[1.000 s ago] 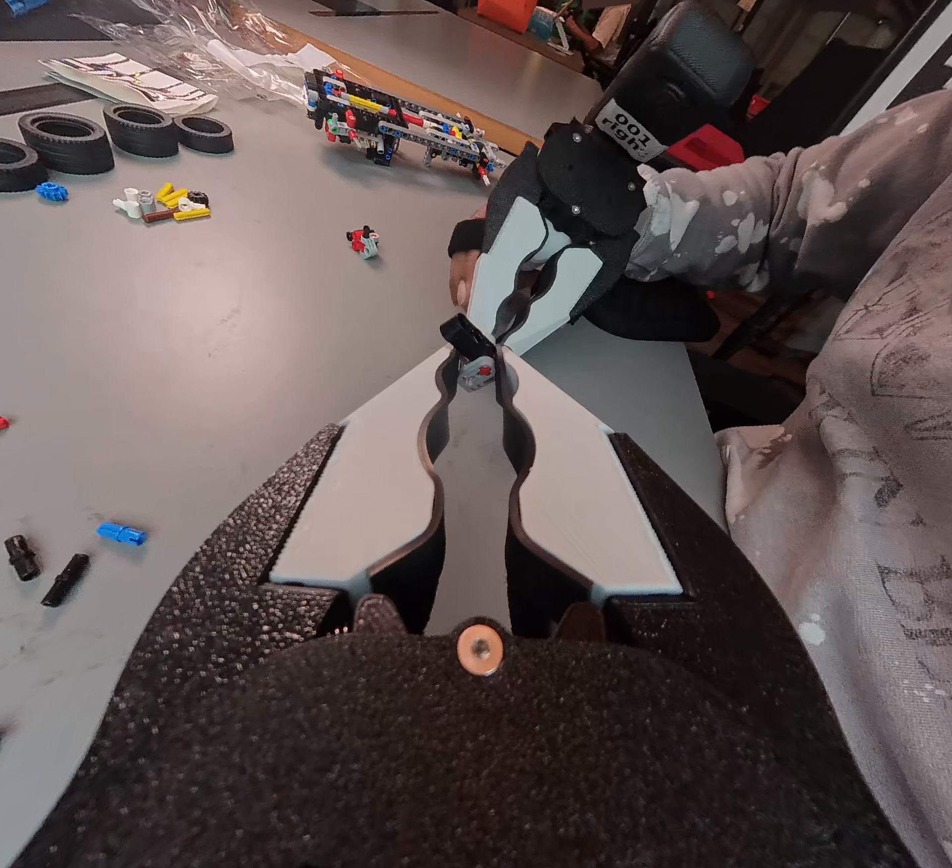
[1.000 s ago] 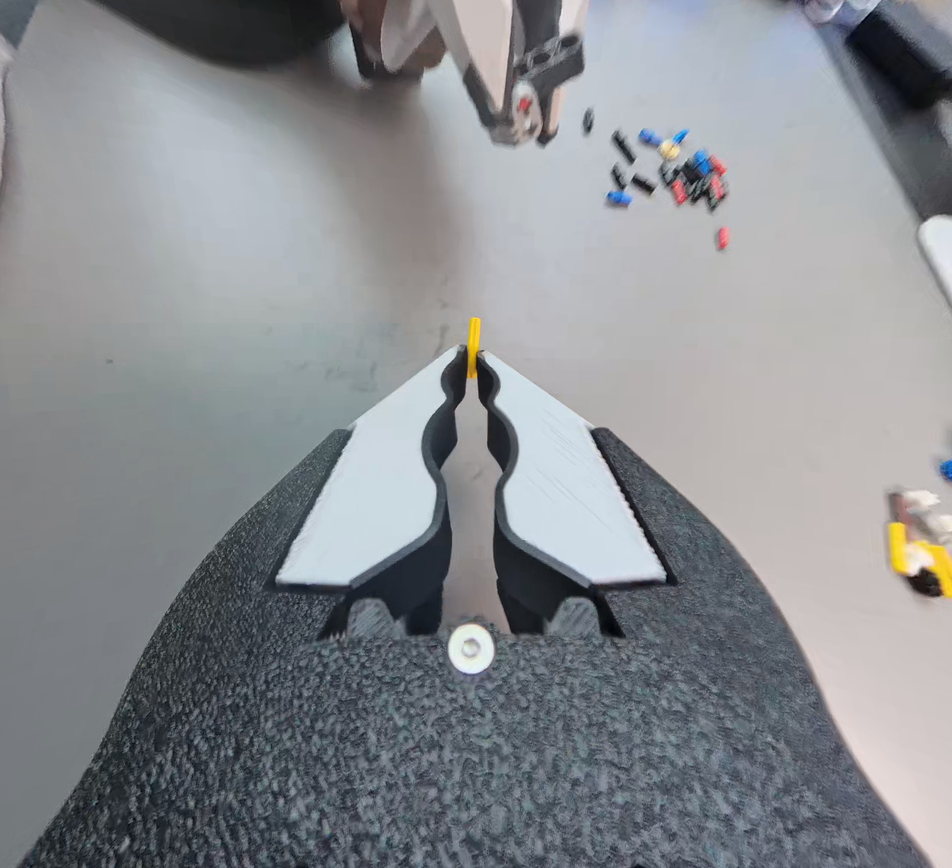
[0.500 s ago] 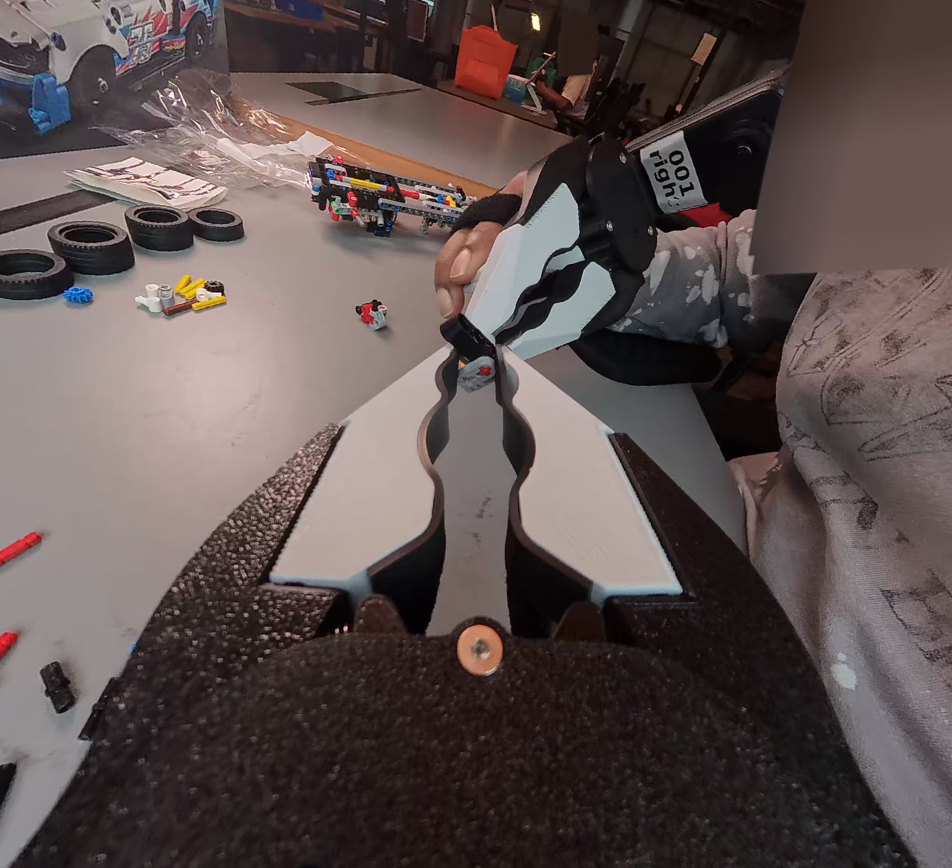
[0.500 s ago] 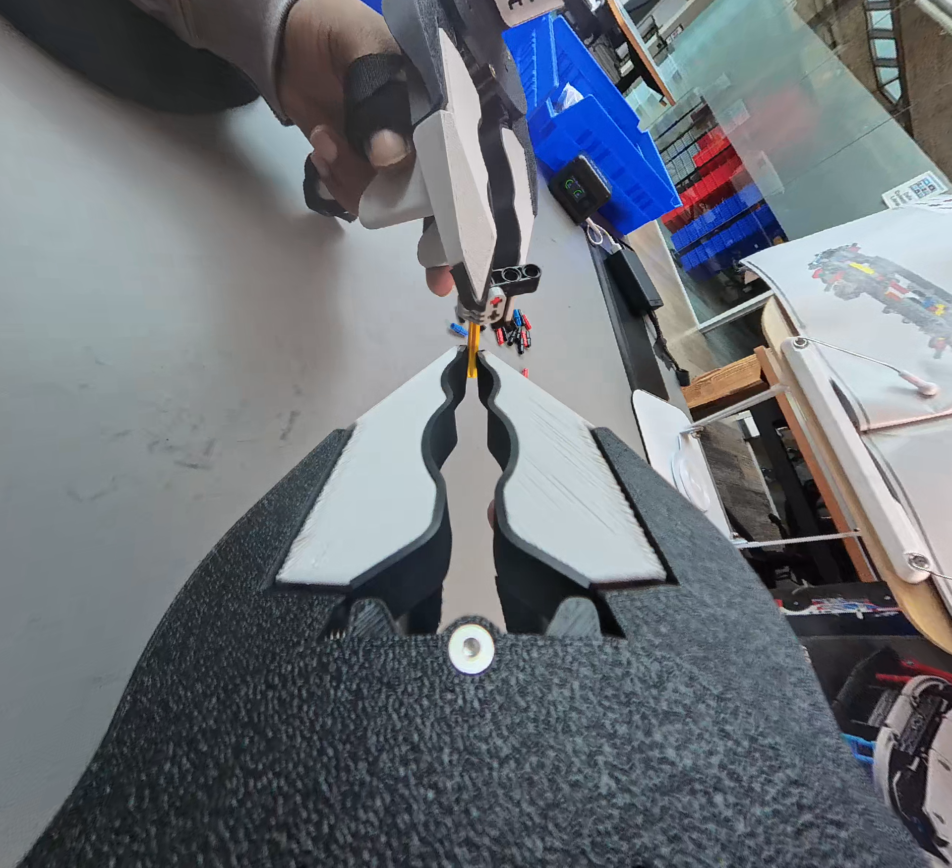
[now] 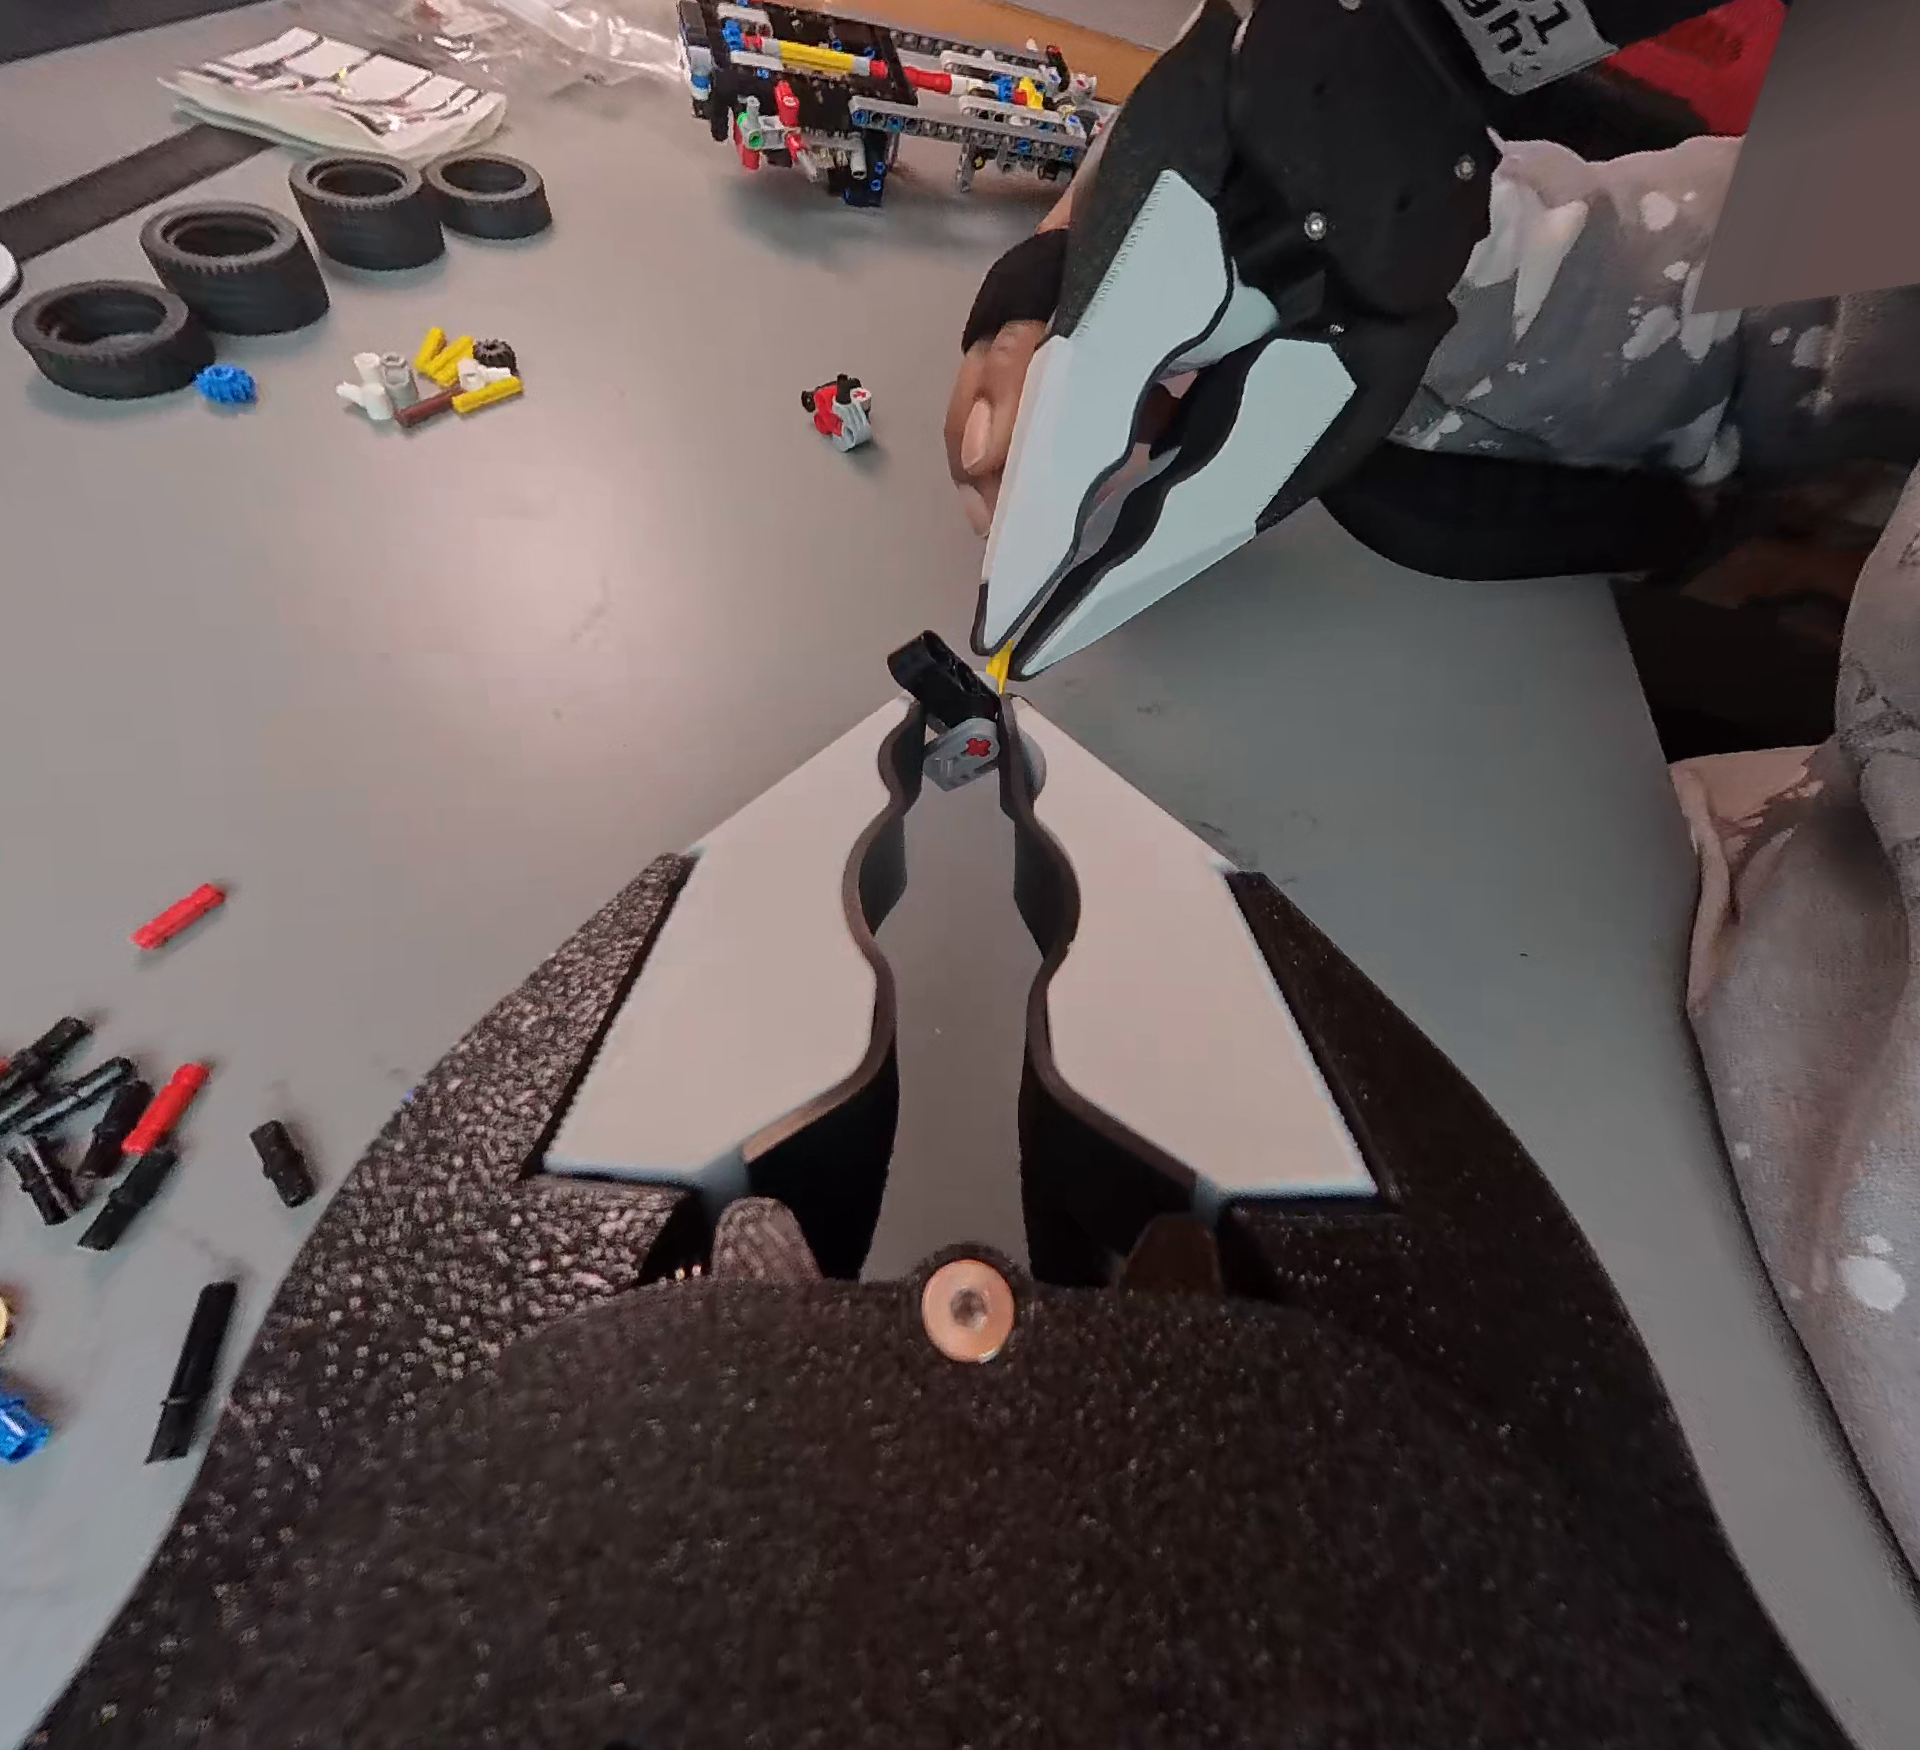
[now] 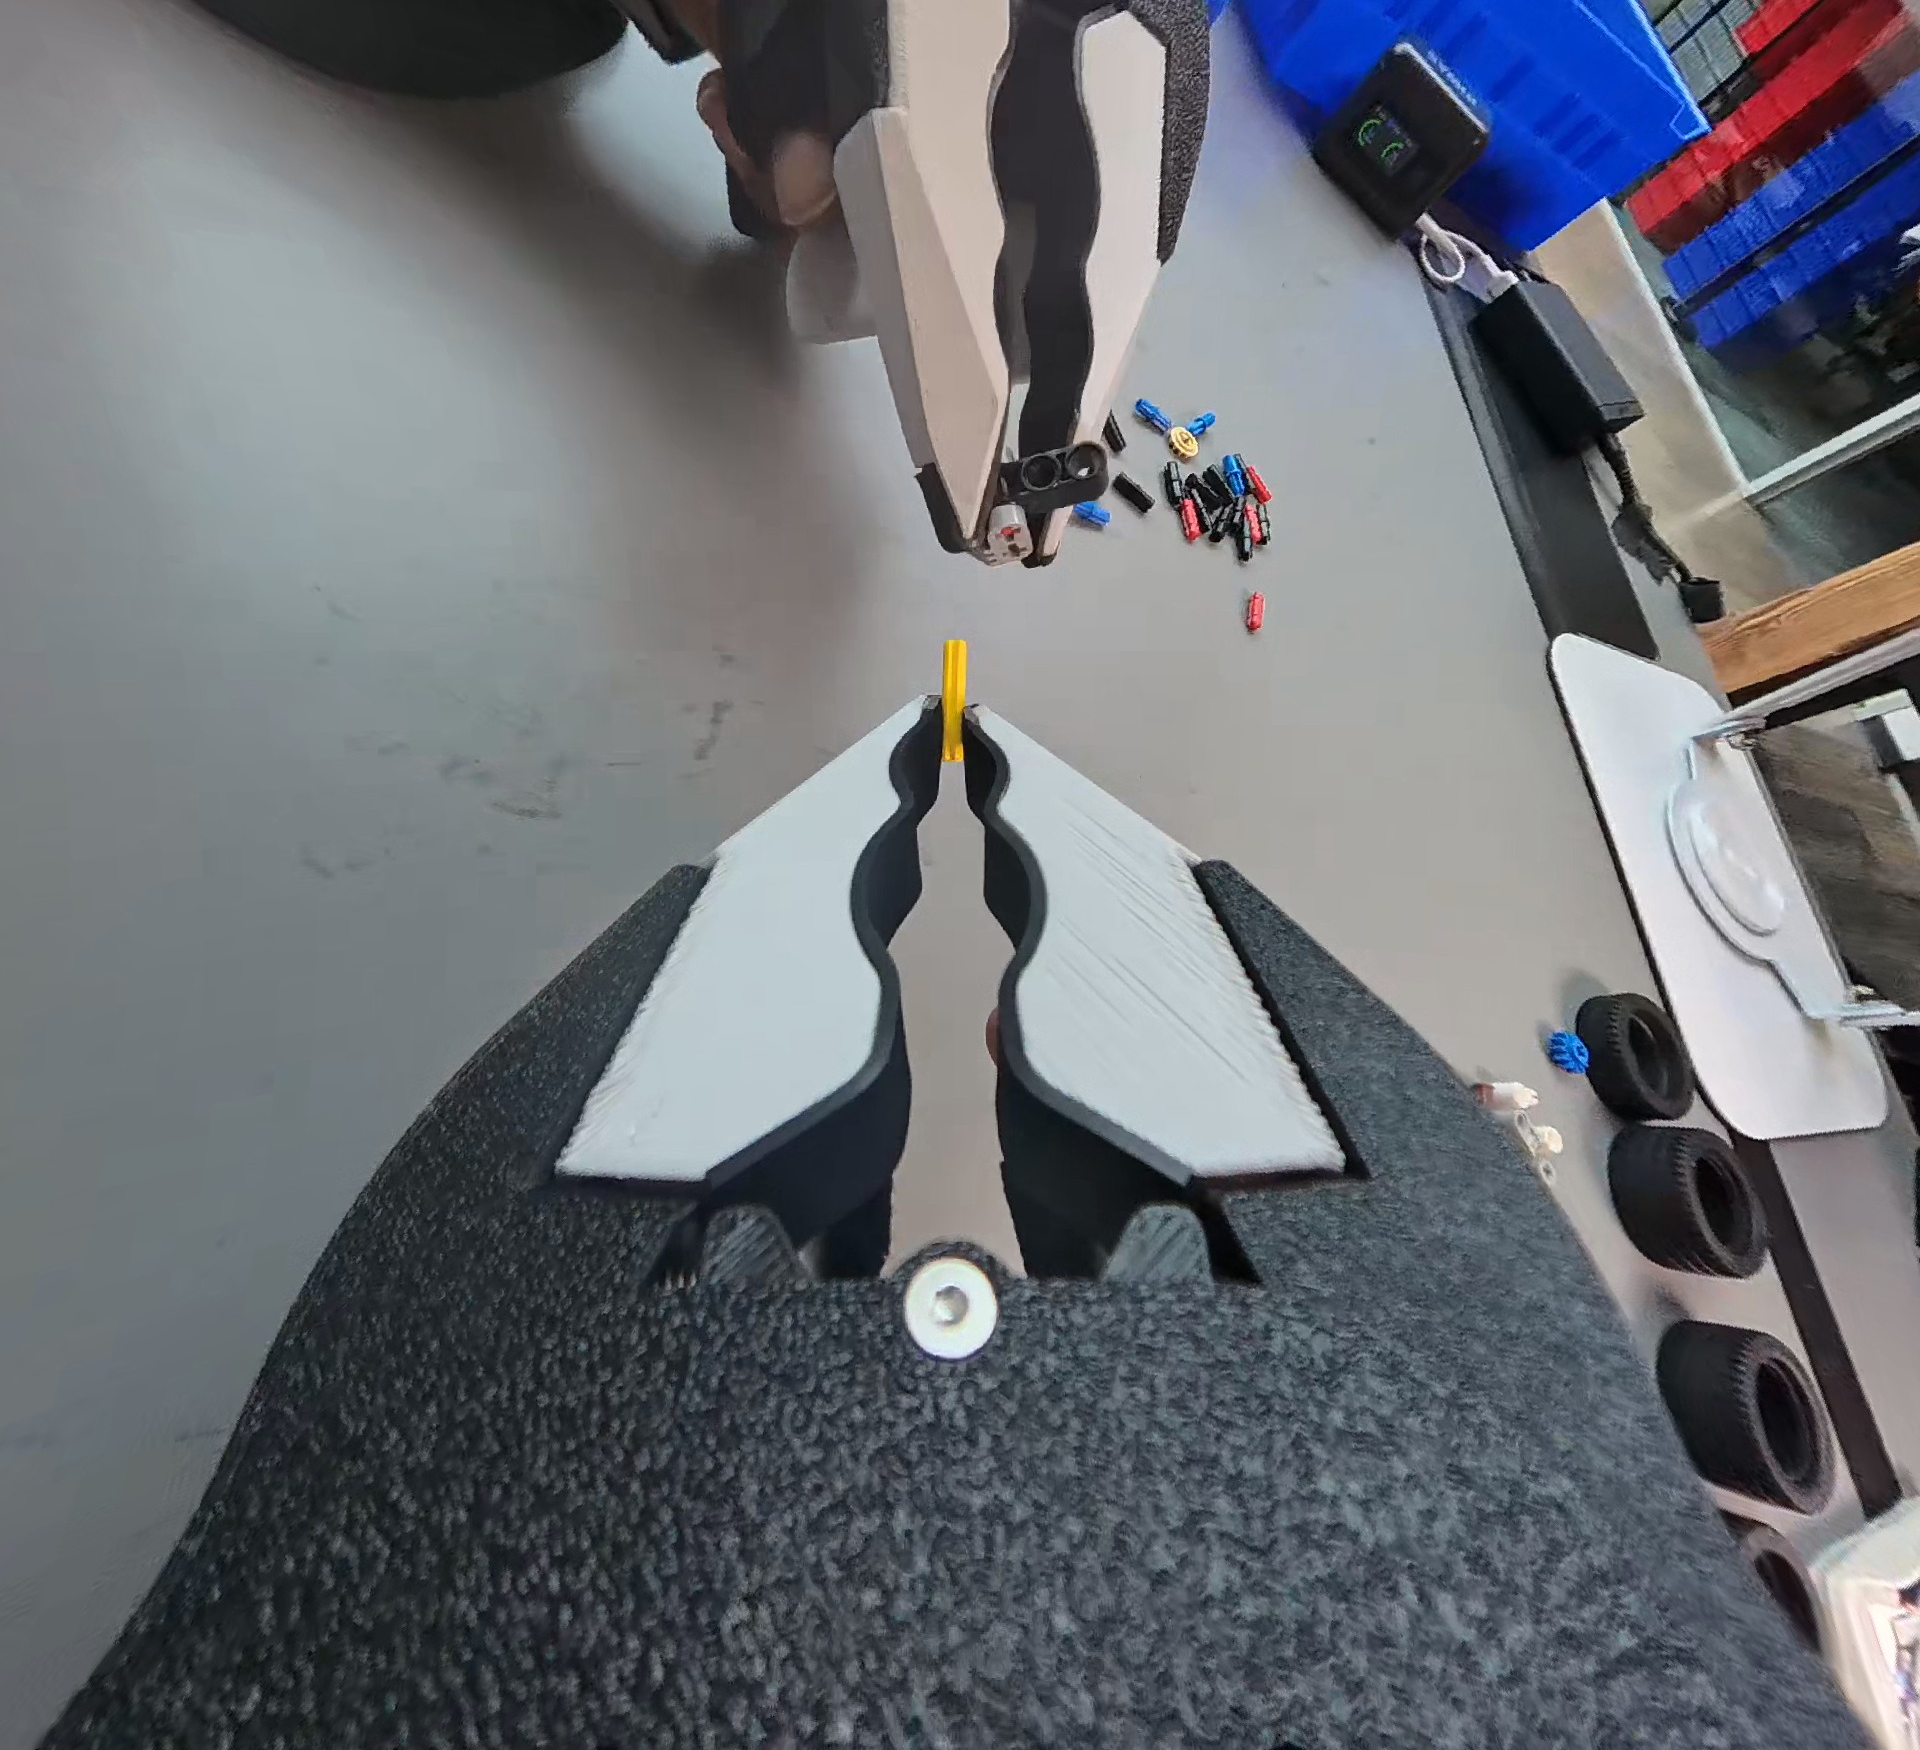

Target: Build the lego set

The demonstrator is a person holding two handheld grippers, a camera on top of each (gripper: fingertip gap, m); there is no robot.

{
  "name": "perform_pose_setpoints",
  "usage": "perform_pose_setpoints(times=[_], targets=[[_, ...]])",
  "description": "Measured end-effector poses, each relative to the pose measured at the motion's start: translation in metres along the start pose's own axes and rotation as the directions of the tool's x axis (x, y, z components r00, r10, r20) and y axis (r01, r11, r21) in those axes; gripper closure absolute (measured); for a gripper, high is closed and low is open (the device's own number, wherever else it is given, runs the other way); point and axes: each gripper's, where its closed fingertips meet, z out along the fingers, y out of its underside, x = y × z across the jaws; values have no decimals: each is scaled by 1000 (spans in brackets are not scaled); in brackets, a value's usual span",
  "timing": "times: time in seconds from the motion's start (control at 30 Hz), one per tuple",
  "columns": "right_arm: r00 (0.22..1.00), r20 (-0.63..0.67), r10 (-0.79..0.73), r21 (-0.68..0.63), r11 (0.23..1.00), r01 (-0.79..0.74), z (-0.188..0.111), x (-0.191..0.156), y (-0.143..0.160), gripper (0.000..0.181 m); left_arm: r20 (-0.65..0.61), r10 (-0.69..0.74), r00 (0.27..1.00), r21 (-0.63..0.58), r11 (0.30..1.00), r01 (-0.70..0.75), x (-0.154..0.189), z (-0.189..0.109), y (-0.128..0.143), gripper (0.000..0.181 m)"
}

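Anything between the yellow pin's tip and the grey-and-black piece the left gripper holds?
Nothing: in the right wrist view, only bare grey table shows behind the gap between the yellow pin and the grey-and-black piece.

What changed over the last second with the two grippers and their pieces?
At half a second ago the yellow pin almost touched the small black-and-grey piece; in the right wrist view a gap now separates them, so they have drawn apart. Nothing was released: the right gripper still pinches the pin, the left gripper still clamps the piece.

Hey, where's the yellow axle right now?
The yellow axle is pinched in the right gripper tips, centre of the right wrist view, held above the table, pointing at the small black-and-grey piece in the left gripper.
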Motion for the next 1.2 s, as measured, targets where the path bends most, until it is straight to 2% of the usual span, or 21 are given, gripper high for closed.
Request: perform_pose_setpoints(times=[0.17, 0.3, 0.47, 0.57, 0.83, 1.2], targets=[[998, -28, 51, 111, 993, -48, -8, 9, -18, 179, -16, 117, 993, 84, 990, -115, 12, -5, -10, 168], [995, 39, 90, 154, 984, -95, -11, 0, -25, 179, -15, 159, 987, 120, 980, -156, 17, -8, -15, 168], [982, 144, 124, -65, 991, -115, 2, -20, 13, 178, 7, 222, 975, 41, 974, -222, 16, -1, -1, 168], [981, 150, 122, -111, 988, -106, 6, -24, 19, 178, 4, 268, 964, 14, 963, -268, 19, 2, 5, 168], [967, 175, 185, 56, 979, -197, -2, -19, -10, 178, -4, 300, 954, -1, 954, -300, 22, 3, 10, 168], [934, 242, 263, 99, 951, -294, -7, -22, -26, 179, -36, 336, 941, 31, 942, -335, 31, -1, 9, 168]])
